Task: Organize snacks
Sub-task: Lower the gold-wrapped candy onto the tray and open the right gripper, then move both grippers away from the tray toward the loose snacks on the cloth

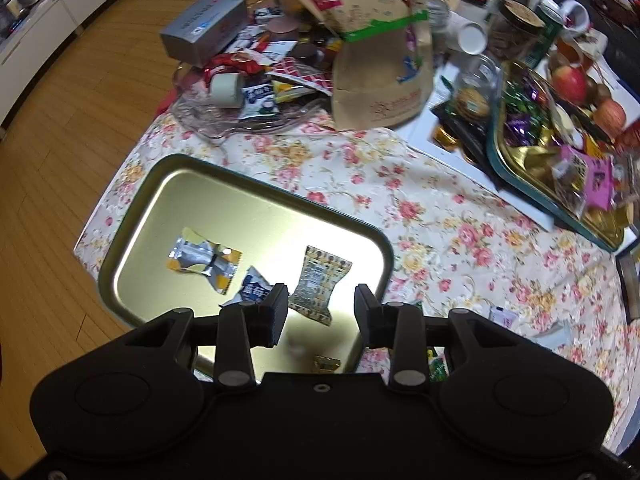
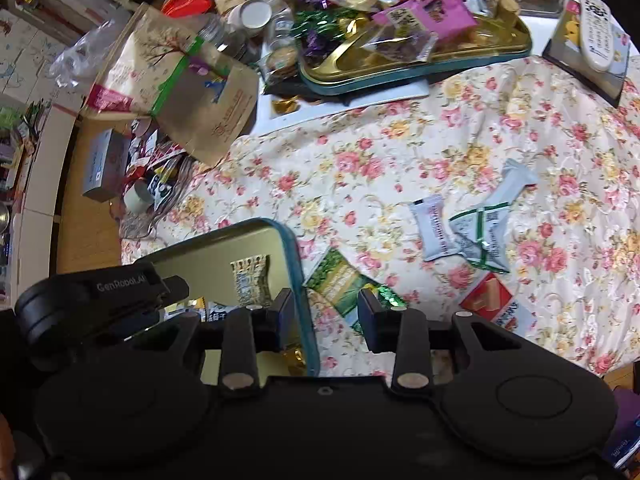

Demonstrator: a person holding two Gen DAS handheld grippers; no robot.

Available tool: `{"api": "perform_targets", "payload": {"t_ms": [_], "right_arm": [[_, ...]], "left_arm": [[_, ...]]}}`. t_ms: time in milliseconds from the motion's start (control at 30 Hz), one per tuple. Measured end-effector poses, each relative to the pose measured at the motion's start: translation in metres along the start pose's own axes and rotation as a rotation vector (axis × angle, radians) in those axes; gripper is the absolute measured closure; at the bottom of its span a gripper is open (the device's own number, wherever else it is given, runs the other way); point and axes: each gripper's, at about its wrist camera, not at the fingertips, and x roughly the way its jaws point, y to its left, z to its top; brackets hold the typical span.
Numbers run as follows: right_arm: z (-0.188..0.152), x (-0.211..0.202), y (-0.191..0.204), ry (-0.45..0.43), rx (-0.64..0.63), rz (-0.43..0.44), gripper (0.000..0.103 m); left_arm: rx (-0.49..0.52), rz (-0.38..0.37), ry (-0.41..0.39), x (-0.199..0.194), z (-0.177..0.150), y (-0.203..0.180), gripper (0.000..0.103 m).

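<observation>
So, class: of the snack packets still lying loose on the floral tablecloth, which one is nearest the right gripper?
The green foil packet, just beyond the right gripper beside the gold tray's rim. The two white packets and the red-orange packet lie farther right.

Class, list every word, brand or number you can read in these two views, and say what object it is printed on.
"GenRobot.AI": black left gripper body, last letters partly cut off.
Brown paper bag with green band: red print, blurred.
Grey box, white snack packets, white remote control: print too small to read.
</observation>
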Motion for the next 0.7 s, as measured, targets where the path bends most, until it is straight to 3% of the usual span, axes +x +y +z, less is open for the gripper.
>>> {"api": "perform_targets", "payload": {"t_ms": [700], "right_arm": [[-0.003,-0.030,-0.126,-0.036,0.162,-0.144,0.065]], "left_arm": [[0.285,-0.098,0.108,0.020,-0.037,-0.104,0.058]]}}
